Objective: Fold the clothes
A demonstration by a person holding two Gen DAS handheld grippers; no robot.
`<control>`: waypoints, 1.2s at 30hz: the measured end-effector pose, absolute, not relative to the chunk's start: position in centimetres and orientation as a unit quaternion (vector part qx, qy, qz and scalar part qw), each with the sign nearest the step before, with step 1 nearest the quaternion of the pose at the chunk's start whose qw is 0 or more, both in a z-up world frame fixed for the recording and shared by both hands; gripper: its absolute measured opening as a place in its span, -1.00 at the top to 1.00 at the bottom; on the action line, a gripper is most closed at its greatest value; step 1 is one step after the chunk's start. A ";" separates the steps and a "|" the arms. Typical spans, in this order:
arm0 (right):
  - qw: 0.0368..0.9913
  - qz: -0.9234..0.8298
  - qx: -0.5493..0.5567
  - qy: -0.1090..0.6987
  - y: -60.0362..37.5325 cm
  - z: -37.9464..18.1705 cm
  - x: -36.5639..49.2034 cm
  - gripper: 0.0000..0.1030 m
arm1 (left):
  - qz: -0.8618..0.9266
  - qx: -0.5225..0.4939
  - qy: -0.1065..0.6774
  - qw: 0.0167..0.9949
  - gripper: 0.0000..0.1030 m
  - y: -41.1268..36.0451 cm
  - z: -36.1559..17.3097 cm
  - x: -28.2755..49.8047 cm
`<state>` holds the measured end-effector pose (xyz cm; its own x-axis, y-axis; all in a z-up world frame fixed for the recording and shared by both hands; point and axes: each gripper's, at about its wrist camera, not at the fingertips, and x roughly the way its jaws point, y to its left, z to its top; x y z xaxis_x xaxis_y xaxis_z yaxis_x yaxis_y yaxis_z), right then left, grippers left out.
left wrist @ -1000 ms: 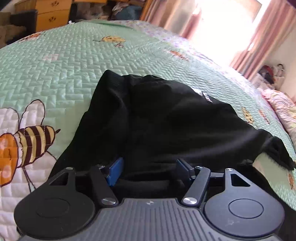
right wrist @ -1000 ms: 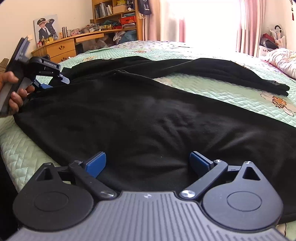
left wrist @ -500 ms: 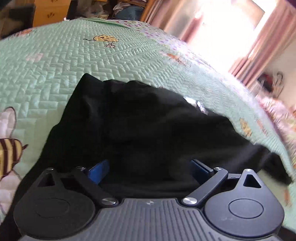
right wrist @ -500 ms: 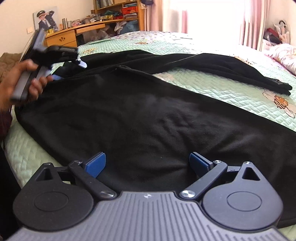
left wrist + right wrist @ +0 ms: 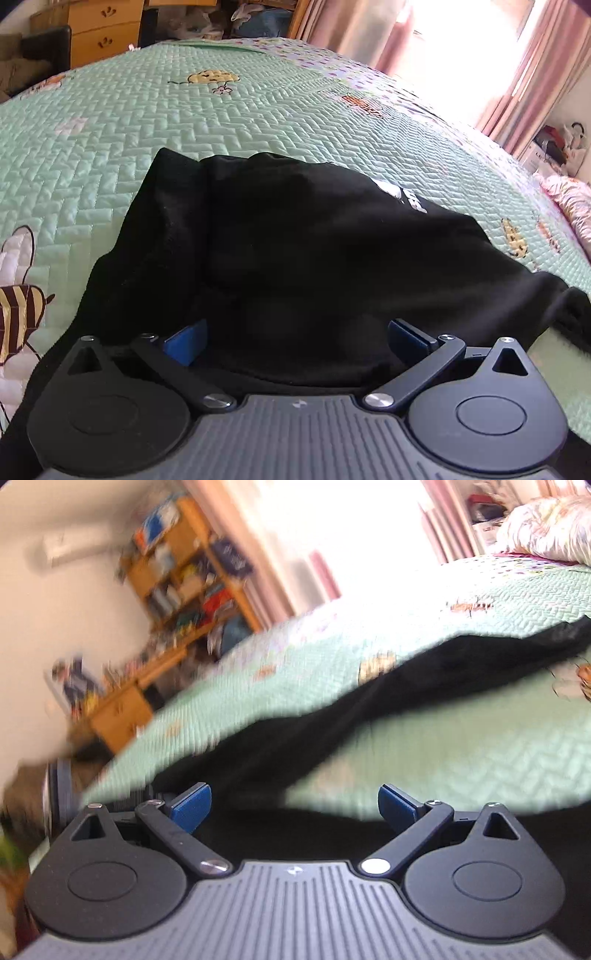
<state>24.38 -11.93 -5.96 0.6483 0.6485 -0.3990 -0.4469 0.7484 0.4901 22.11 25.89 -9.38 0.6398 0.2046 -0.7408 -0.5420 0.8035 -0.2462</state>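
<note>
The left gripper (image 5: 297, 341) has just been opening; its blue pads stand wide apart, released, with the black fleece garment (image 5: 295, 251) bunched between and beyond them on the mint-green quilted bedspread (image 5: 155, 122). The right gripper (image 5: 293, 806) is also released, its view blurred, black cloth stretching toward the frame's upper right.

Daylight is pouring in through the window (image 5: 461, 48) far ahead and right of the left tongs (image 5: 297, 338), blowing out to pure white and washing the curtains (image 5: 517, 85) pale. The black garment (image 5: 314, 258) is reading as a flat dark mass, folds barely showing. The right-wrist view is smearing badly with motion blur; only the right tongs (image 5: 294, 805) are staying sharp. Fisheye is bending the bed (image 5: 184, 122) at the edges.
</note>
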 end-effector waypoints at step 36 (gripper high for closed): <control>0.940 0.110 -0.040 0.319 -14.7 -8.4 38.8 0.53 | 0.250 -0.139 0.394 0.873 -0.99 23.8 -9.7 23.6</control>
<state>38.83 -14.74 -8.37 0.7719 0.1814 -0.6093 -0.2325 0.9726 -0.0049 23.59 23.79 -9.70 0.5640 0.3273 -0.7581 -0.5460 0.8366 -0.0450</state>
